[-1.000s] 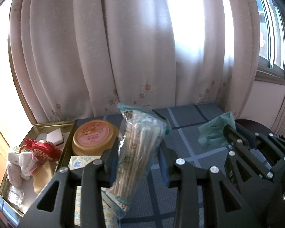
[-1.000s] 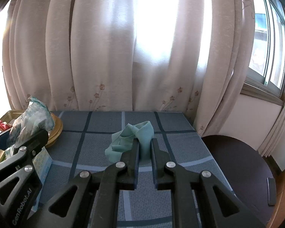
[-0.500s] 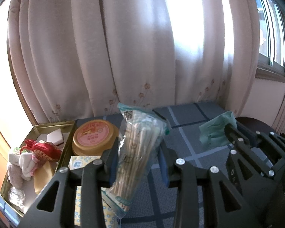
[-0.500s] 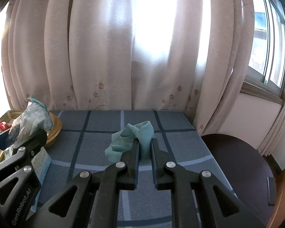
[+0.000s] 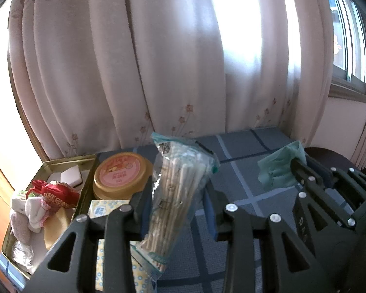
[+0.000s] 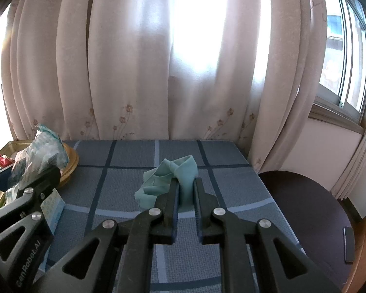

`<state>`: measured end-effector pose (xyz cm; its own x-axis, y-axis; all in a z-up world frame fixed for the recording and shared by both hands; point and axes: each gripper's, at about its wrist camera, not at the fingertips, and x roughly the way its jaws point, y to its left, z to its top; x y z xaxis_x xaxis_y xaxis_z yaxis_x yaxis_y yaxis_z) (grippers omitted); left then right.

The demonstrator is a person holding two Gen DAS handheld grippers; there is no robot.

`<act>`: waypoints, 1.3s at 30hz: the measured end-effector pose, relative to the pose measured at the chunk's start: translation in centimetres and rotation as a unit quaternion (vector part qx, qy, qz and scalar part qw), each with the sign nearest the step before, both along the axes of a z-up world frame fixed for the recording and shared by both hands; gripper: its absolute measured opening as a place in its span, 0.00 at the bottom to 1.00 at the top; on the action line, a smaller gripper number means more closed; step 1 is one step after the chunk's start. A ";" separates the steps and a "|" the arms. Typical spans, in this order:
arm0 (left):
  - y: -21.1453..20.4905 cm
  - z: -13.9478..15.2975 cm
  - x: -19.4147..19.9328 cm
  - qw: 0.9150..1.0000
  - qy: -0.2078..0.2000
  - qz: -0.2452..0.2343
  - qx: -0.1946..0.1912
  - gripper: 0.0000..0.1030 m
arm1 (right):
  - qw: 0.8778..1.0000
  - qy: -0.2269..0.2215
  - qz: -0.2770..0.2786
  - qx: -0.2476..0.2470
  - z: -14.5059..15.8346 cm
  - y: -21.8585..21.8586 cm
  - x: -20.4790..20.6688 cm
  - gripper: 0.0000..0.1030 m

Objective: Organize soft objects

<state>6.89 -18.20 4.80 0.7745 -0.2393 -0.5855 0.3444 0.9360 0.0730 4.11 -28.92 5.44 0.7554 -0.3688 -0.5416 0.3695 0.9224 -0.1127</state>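
Almost nothing shifts over this last second, and we read that as a pause mid-carry; our left gripper (image 5: 175, 201) stays pinched on the bag of cotton swabs (image 5: 177, 190), held upright above the blue checked tablecloth (image 6: 134, 156), just right of the round gold-lidded tin (image 5: 123, 175) and the tray (image 5: 48, 167) of soft bits; our right gripper (image 6: 186, 195) keeps its fingers narrowed around the teal cloth (image 6: 173, 178), which still rests bunched on the table; whether they truly grip it, we cannot tell; both items still await the tray, we judge.
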 end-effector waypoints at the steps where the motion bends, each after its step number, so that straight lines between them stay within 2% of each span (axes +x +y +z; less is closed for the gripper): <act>1: 0.1 -0.1 0.0 1.000 0.000 -0.001 0.000 0.34 | 1.000 0.000 0.000 0.000 0.0 0.0 0.0 0.12; 20: 0.1 -0.1 0.1 1.000 0.002 -0.003 0.002 0.34 | 1.000 -0.001 0.002 0.000 0.0 0.0 -0.2 0.12; 39: 2.2 1.4 -0.7 1.000 -0.007 -0.006 -0.025 0.34 | 1.000 -0.009 0.009 -0.019 1.3 1.8 -0.9 0.12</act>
